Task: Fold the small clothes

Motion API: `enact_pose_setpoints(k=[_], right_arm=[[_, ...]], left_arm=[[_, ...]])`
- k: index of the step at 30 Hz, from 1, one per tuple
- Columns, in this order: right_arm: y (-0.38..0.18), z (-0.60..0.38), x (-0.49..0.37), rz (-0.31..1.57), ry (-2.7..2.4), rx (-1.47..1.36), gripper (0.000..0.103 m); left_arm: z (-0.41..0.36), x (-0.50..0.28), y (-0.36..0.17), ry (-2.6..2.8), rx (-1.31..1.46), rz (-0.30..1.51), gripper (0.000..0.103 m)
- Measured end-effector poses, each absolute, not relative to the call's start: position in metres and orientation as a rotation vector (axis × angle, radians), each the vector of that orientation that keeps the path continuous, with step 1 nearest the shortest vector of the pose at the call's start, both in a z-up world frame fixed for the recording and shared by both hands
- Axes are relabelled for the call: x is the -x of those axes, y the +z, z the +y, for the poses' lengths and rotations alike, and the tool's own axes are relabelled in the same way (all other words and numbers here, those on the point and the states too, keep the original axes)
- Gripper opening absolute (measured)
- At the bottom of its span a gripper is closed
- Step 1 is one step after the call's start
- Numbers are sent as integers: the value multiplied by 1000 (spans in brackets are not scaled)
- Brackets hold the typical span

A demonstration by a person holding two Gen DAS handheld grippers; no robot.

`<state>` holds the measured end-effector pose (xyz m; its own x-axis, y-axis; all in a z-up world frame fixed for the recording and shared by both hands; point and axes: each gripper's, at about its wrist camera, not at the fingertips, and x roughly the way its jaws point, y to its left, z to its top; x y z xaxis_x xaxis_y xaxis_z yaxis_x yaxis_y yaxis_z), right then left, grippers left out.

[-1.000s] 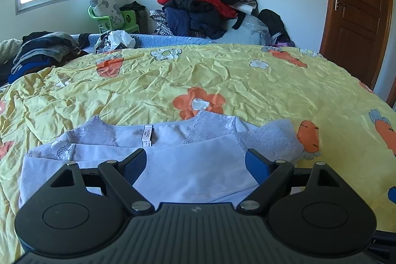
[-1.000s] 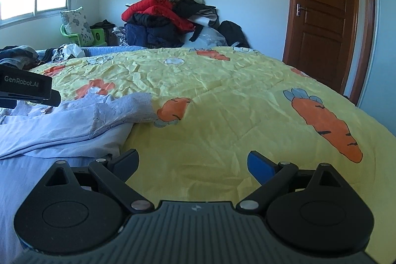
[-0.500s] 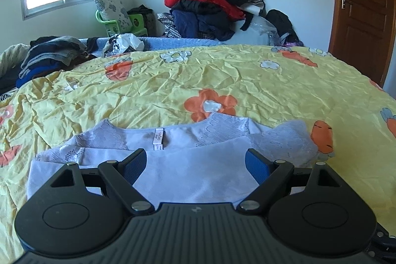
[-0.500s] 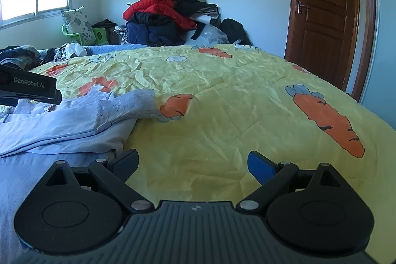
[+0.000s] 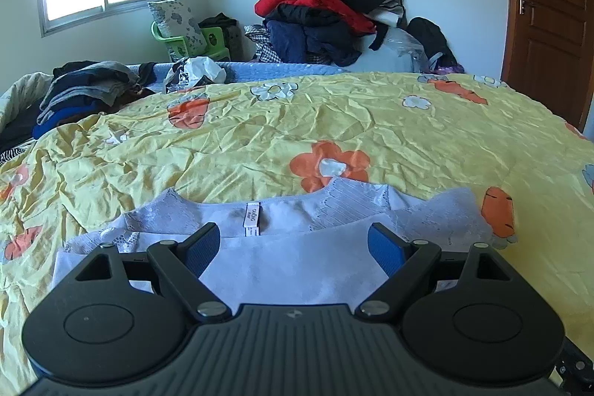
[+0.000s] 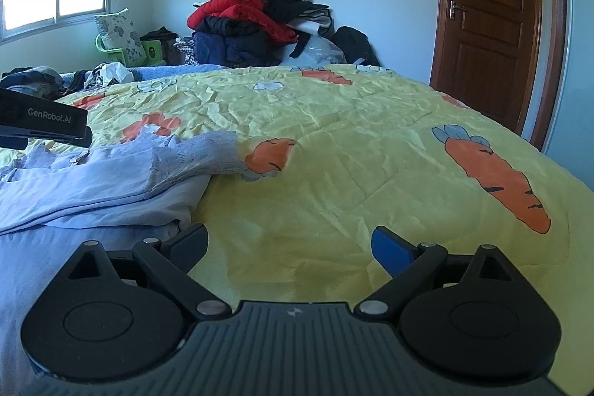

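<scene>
A pale lilac top (image 5: 297, 266) with lace shoulders and a white neck label lies folded on the yellow bedspread (image 5: 334, 128). My left gripper (image 5: 295, 249) hovers open over its middle, jaws wide apart, nothing between them. In the right wrist view the same top (image 6: 92, 188) lies at the left, its lace sleeve reaching right. My right gripper (image 6: 289, 247) stands open beside the top's right edge, over the bare bedspread (image 6: 352, 143). Part of the left gripper's body (image 6: 41, 121) shows at the far left.
A tall pile of dark and red clothes (image 5: 326, 13) is heaped against the far wall. Folded dark garments (image 5: 78, 91) lie at the bed's far left. A green chair with a cushion (image 5: 185, 32) stands under the window. A wooden door (image 6: 493, 17) is at the right.
The left wrist view has swung a little, so the top and bed sit further right and higher in it. The right gripper has kept still. Both stay open.
</scene>
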<state>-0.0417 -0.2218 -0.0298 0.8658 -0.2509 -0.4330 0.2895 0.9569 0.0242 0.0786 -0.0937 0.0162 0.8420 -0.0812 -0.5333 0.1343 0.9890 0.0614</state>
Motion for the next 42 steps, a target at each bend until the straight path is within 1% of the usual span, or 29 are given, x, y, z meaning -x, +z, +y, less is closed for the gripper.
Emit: enact_pose_setpoints(k=[42], right_arm=[[-28, -211, 47, 433, -252, -80, 96]], left_arm=[[-78, -82, 15, -69, -116, 570, 88]])
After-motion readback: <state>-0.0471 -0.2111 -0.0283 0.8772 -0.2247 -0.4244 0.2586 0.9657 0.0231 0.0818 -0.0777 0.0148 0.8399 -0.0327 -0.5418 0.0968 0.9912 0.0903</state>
